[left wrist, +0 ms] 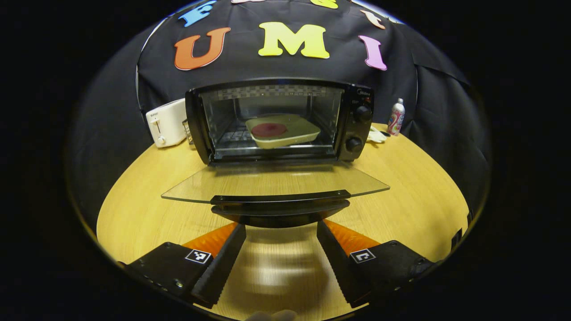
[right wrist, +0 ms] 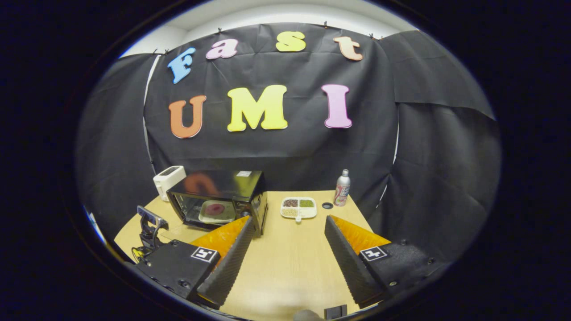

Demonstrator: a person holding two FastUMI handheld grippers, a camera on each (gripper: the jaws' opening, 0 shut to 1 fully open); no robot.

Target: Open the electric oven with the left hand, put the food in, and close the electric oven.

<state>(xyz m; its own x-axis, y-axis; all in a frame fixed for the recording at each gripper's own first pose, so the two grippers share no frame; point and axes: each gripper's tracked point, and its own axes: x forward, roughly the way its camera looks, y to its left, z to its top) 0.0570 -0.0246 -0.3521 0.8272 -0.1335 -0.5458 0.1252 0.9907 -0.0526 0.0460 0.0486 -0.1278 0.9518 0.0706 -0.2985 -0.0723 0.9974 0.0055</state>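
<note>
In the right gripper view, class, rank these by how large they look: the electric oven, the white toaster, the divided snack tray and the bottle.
1. electric oven
2. divided snack tray and white toaster: too alike to rank
3. bottle: slimmest, though tall

Distances from the camera differ, so apparent size only.

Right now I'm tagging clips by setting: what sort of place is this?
Likely a staged kitchen-style recording booth: an electric oven, a toaster and a compartment tray on a wooden table, black cloth behind.

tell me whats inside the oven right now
Inside the oven, a pale dish sits on the wire rack, holding a round dark red piece of food. The glass door hangs open. The rack beneath the dish is covered.
</note>
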